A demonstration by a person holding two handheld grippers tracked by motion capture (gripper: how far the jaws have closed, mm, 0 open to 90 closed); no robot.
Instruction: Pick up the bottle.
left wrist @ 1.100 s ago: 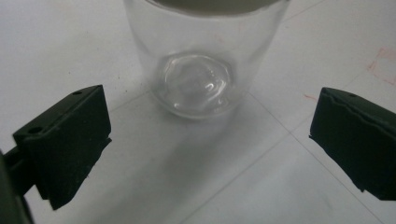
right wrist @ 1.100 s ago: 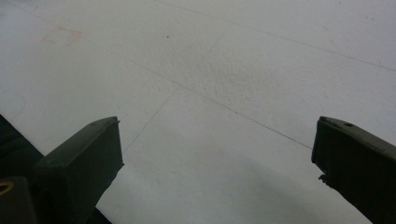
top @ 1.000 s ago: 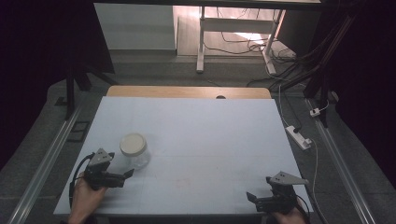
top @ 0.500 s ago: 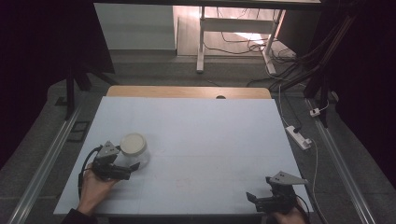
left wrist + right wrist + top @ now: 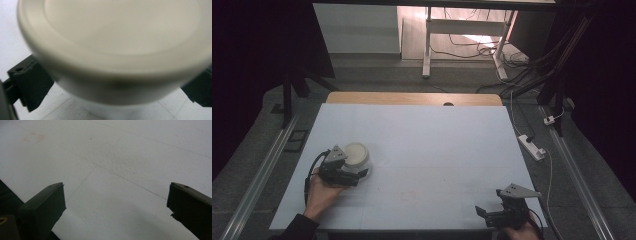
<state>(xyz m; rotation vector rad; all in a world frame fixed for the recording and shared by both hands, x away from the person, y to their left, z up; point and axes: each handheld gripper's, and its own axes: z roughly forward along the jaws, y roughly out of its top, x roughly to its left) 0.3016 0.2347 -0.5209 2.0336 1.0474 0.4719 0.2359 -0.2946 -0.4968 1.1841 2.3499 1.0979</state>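
There are no words, numbers, labels or brand names to read here. The white table (image 5: 437, 150) has thin lines and a faint pink mark, but they are not letters. The cream lid (image 5: 115, 50) is plain, with nothing written on it.
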